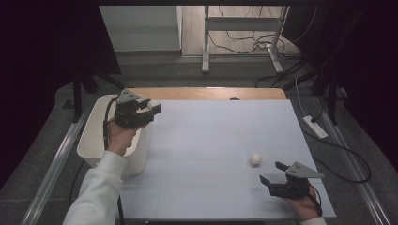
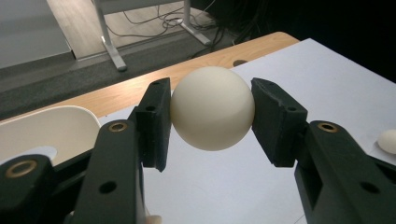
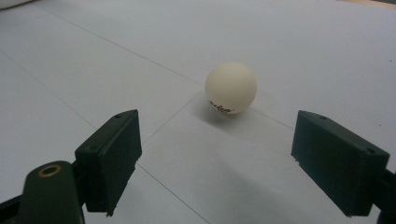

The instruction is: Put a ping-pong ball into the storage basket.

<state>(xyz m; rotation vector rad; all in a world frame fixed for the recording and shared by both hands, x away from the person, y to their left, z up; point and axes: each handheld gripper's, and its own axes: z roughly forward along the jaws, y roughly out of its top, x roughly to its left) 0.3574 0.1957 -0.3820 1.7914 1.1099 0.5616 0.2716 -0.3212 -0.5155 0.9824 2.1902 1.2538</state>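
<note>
My left gripper (image 1: 153, 107) is shut on a cream ball (image 2: 212, 108), its two black pads pressing the ball's sides. It is held in the air at the table's far left, beside the white bin (image 1: 96, 143). A second cream ball (image 1: 255, 158) rests on the white table sheet (image 1: 211, 140) toward the front right. My right gripper (image 1: 273, 172) stands open just in front of that ball, low over the sheet. In the right gripper view the ball (image 3: 231, 88) lies a little beyond the wide-apart jaws, touching neither.
The white bin hangs at the table's left edge, its rim (image 2: 51, 114) just behind the held ball. A strip of bare wood (image 1: 206, 93) runs along the table's far side. Cables and a power strip (image 1: 315, 126) lie on the floor to the right.
</note>
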